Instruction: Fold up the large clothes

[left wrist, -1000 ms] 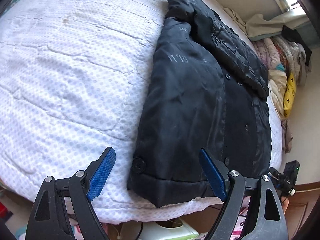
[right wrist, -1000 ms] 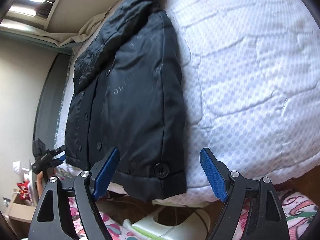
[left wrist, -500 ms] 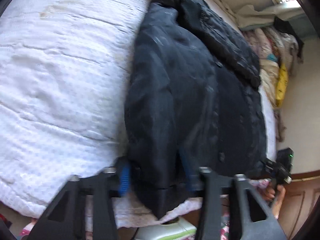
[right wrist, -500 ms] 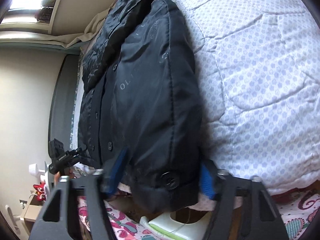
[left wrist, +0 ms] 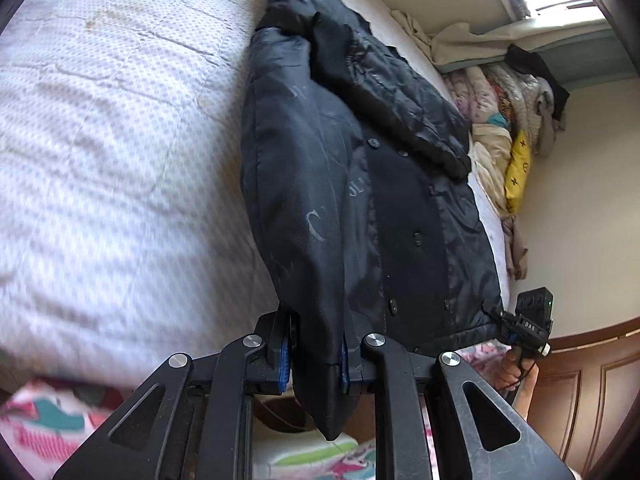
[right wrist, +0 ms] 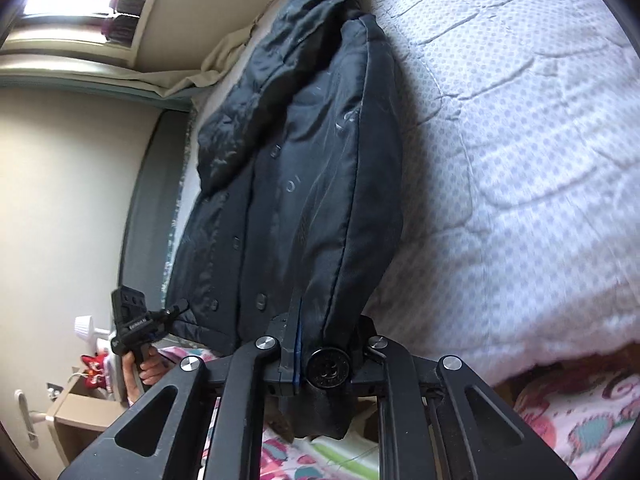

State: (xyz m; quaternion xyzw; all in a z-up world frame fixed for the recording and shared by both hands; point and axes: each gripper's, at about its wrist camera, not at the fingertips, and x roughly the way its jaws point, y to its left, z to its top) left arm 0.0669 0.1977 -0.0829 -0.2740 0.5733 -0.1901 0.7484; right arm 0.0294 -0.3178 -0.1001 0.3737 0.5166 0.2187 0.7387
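A black buttoned coat (left wrist: 360, 184) lies lengthwise on a white dotted bedspread (left wrist: 100, 152), collar at the far end. My left gripper (left wrist: 314, 354) is shut on the coat's left hem corner and lifts it off the bed. My right gripper (right wrist: 324, 360) is shut on the right hem corner, just by a large black button (right wrist: 329, 367); the coat also shows in the right wrist view (right wrist: 296, 168). Each gripper shows in the other's view, at the far hem corner: the right one (left wrist: 502, 318), the left one (right wrist: 180, 306).
A pile of clothes and bedding (left wrist: 504, 120) lies against the wall beyond the bed's right side. A wooden cabinet (left wrist: 592, 392) stands at the right. A patterned pink cloth (right wrist: 580, 420) lies below the bed edge. A door handle (right wrist: 28, 416) and a box (right wrist: 76, 412) stand at the left.
Both grippers went from open near the hem to shut on its two corners. The hem has lifted off the bed and the coat's sides have drawn upward.
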